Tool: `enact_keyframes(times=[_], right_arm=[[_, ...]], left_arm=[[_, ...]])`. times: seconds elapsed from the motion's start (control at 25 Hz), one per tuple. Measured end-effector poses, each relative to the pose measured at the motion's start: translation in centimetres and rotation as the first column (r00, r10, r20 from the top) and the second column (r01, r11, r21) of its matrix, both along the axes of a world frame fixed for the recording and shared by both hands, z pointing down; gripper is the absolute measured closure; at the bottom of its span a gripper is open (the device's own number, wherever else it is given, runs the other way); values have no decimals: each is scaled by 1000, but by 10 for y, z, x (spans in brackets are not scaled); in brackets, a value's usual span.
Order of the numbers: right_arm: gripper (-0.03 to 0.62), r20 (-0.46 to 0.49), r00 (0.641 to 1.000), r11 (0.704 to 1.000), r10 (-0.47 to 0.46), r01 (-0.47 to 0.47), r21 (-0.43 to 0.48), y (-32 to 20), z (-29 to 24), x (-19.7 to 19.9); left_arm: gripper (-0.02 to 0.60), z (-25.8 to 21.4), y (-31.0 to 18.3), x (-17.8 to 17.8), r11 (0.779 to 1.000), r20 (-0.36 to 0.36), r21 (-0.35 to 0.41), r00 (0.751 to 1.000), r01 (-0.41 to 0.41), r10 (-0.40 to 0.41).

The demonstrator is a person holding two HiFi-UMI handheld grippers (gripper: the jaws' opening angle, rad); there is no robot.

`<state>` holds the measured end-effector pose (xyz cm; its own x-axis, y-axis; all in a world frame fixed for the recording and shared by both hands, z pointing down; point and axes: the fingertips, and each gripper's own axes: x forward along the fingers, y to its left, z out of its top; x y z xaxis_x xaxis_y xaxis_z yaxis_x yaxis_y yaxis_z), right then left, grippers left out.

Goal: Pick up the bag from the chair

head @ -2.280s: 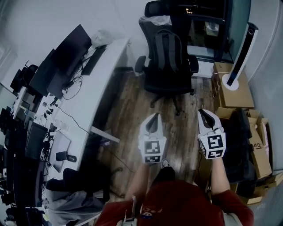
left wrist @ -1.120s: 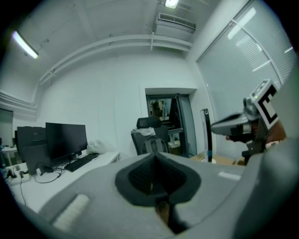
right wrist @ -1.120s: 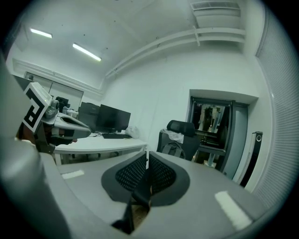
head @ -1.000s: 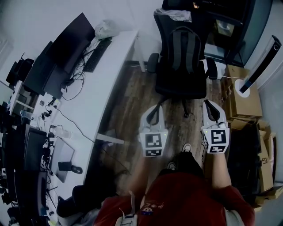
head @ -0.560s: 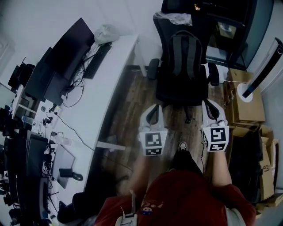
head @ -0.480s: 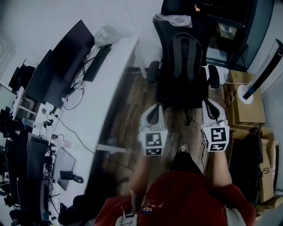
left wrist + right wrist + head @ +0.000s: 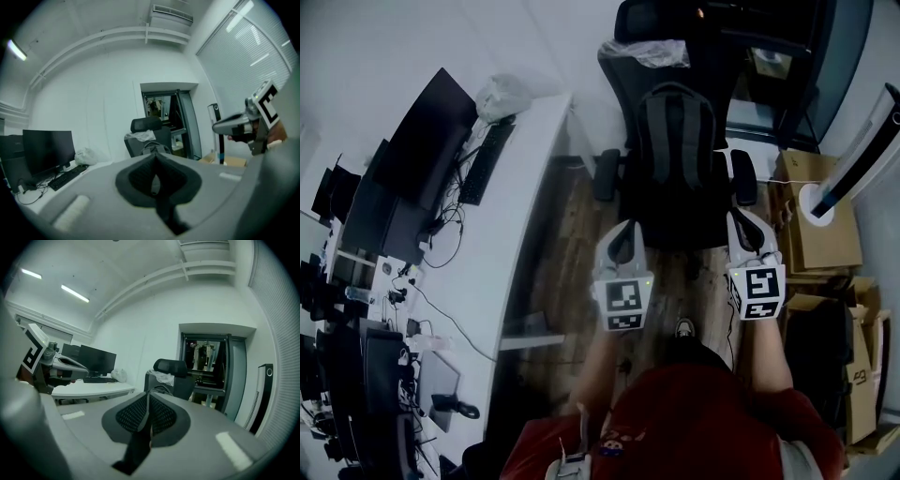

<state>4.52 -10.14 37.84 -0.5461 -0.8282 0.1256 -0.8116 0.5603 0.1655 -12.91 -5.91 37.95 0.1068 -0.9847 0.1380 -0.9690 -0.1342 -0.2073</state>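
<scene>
Bag (image 7: 675, 141) of dark grey soft fabric, rounded, with two padded straps, stands upright on the seat of the black high-backed office chair (image 7: 680, 227), beside the long white smooth-topped desk (image 7: 502, 216). The left gripper (image 7: 624, 230) and right gripper (image 7: 741, 220), pale grey moulded shells with textured black pads, hover near the seat's front, one either side of the bag, jaws pressed together on nothing. The bag's lower edge blends into the dark seat.
</scene>
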Motion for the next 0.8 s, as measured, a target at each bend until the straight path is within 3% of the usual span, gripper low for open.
enact_keyframes(times=[0.44,0.8], right_arm=[[579,12,1000,1000,21,-21,-11,-109,5,30],[579,19,1000,1000,20,-20,-13,-165,10,44]], left_arm=[[583,2,-114,28,1000,19,-7,1000,-22,22],[583,5,-170,44,1000,37,-10,999,-28,28]])
